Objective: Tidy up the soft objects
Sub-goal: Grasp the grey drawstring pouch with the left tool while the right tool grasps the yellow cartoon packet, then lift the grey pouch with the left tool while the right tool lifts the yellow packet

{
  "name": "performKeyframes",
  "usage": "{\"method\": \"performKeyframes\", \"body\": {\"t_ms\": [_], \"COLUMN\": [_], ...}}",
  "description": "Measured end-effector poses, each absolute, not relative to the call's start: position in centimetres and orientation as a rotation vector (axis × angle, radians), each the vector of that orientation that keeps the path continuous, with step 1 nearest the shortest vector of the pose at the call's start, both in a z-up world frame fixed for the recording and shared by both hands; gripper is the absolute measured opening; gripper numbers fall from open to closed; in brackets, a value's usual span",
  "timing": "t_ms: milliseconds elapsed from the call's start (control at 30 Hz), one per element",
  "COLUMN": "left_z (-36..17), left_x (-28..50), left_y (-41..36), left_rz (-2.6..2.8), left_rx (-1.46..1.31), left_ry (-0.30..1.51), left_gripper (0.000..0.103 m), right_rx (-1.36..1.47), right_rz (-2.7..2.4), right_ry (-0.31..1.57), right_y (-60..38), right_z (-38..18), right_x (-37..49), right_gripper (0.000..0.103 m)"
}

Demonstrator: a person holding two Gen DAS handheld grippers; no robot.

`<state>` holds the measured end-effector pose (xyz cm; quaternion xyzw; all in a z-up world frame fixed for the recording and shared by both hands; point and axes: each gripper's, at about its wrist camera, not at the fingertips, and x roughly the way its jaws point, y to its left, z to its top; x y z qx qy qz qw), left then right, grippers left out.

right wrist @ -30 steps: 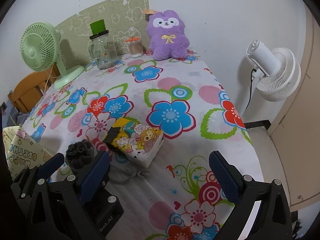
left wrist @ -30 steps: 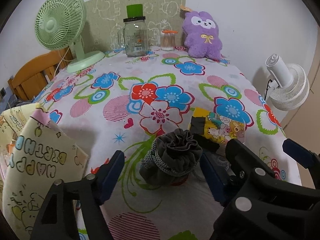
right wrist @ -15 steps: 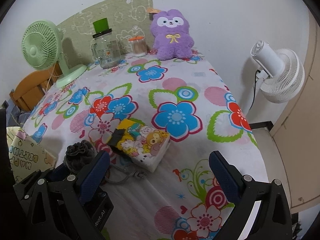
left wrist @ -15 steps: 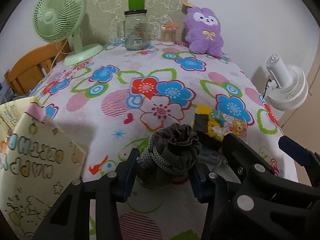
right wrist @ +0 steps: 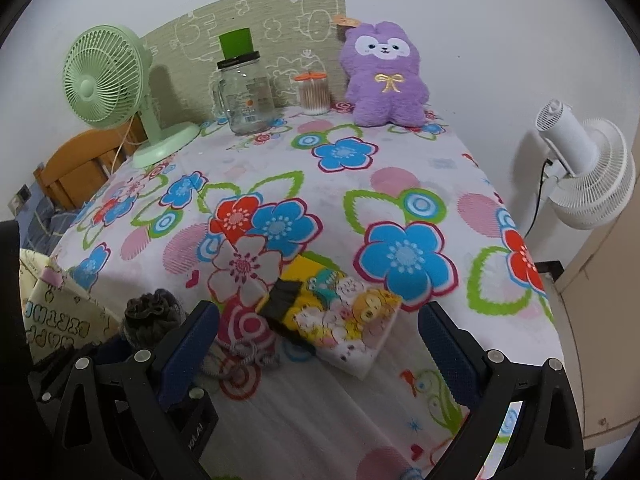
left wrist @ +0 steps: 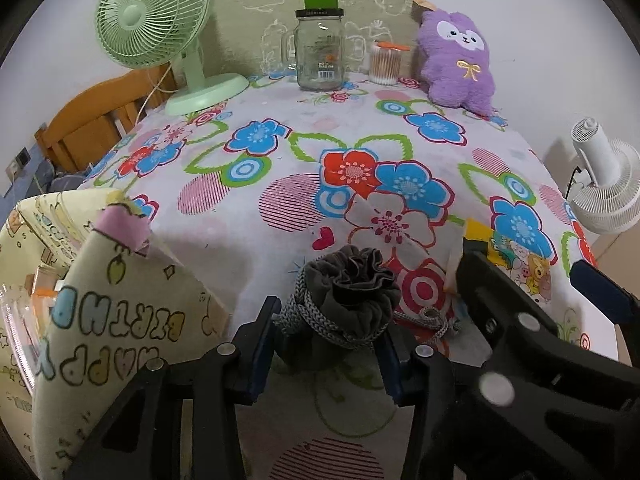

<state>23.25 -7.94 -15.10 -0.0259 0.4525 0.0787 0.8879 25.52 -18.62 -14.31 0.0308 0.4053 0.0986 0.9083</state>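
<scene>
A grey drawstring pouch (left wrist: 348, 300) stands near the table's front edge, and my left gripper (left wrist: 328, 344) is shut on its lower body, one pad on each side. Its cord (left wrist: 432, 320) trails onto the cloth to the right. From the right wrist the pouch (right wrist: 152, 312) shows at lower left. My right gripper (right wrist: 318, 320) stands open and holds nothing, just short of a flat yellow cartoon-print pouch (right wrist: 344, 316) that lies on the table. That gripper (left wrist: 528, 268) also shows in the left wrist view, over the yellow pouch (left wrist: 520, 248). A purple plush (right wrist: 384, 76) sits at the back.
A "Happy Birthday" gift bag (left wrist: 100, 320) stands open at the table's left front. At the back are a green desk fan (left wrist: 156, 16), a glass jar (left wrist: 320, 52) and a cotton-swab tub (left wrist: 386, 62). A white fan (right wrist: 584, 172) stands off the right edge, a wooden chair (left wrist: 92, 124) to the left.
My left gripper's jaws have come together onto the grey pouch, which stood loose between them before. Both grippers have drifted a little across the table. The right gripper is still open.
</scene>
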Motion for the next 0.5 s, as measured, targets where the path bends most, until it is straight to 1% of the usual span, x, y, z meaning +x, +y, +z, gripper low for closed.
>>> {"method": "performKeyframes", "body": {"t_ms": [333, 400, 500], "left_z": [-15.5, -15.5, -15.6], "left_x": [23.6, 23.7, 23.6], "left_y": [-8.3, -8.4, -8.6], "left_rz": [0.16, 0.159, 0.157], "left_rx": [-0.042, -0.03, -0.012], "left_ry": [0.944, 0.942, 0.935], "left_gripper": [0.046, 0.046, 0.046], "right_rx": [0.06, 0.039, 0.008], "right_rz": [0.195, 0.18, 0.174], "right_ry": [0.864, 0.864, 0.886], "right_y": [-18.3, -18.1, -17.8], "right_z": [-15.6, -15.8, -16.3], "right_x": [27.2, 27.3, 27.6], "right_gripper": [0.1, 0.093, 0.089]}}
